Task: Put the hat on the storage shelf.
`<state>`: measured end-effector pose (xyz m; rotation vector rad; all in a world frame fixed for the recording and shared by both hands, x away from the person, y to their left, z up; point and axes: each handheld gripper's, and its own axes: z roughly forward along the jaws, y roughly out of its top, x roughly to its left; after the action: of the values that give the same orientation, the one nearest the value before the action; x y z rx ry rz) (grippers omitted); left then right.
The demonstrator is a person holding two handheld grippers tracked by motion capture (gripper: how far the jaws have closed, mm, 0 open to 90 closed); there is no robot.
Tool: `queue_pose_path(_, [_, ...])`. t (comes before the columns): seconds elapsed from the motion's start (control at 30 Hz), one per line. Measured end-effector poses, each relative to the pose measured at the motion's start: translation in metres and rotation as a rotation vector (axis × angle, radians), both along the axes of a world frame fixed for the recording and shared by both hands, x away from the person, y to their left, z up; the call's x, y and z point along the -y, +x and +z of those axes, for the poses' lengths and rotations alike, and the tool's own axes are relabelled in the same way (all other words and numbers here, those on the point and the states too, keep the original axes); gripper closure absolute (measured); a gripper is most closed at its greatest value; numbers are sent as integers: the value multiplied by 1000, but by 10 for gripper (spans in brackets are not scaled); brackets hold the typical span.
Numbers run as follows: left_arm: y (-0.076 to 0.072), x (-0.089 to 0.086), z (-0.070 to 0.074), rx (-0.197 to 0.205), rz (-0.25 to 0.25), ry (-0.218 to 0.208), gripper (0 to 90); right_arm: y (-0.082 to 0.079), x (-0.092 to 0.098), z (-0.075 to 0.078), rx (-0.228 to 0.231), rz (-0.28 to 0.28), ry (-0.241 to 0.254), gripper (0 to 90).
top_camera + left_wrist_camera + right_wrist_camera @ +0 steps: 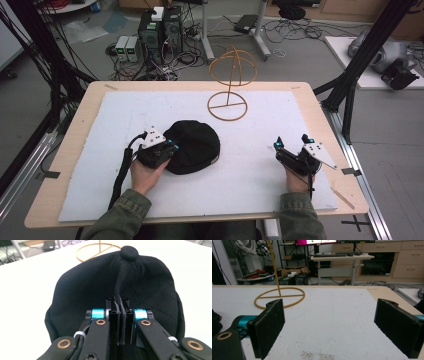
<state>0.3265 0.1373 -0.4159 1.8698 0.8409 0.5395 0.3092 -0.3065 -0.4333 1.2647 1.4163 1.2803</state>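
Your left gripper [172, 146] is at the left edge of the black cap [195, 146], which lies crown-up on the white mat [260, 175] a bit left of centre. In the left gripper view your jaws are pinched tight on a fold of the cap [82, 287] fabric: the pleat stands up between the pads [113, 322] and runs as a ridge to the button [129, 252] at the top of the crown. No gap visible between pads and cloth, so that's a closed grip on the cap. Rest of the cap sits flat on the mat, not lifted as far as I can tell.

Behind the cap, toward the far edge of the mat, stands the tan wire stand [229, 85]: ring base flat on the mat, a thin post, and a looped head on top. It's well apart from the cap, not touching.

Your right gripper [292, 145] rests on the right side of the mat, well apart from the cap. In the right gripper view its pads [268, 326] stand wide apart, with bare mat [332, 322] between them and nothing held. The stand's ring base [279, 298] shows far off at upper left of that view.
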Motion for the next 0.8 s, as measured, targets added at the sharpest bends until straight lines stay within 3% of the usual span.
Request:
queue_pose_path(0.3, [-3,-1,2,20,3,-8,877,1,0,-1,-4,4,2,88])
queue_pose_path(0.8, [-9,-13,19,153,50,-55,877,0,-1,0,-7,4,-2,88])
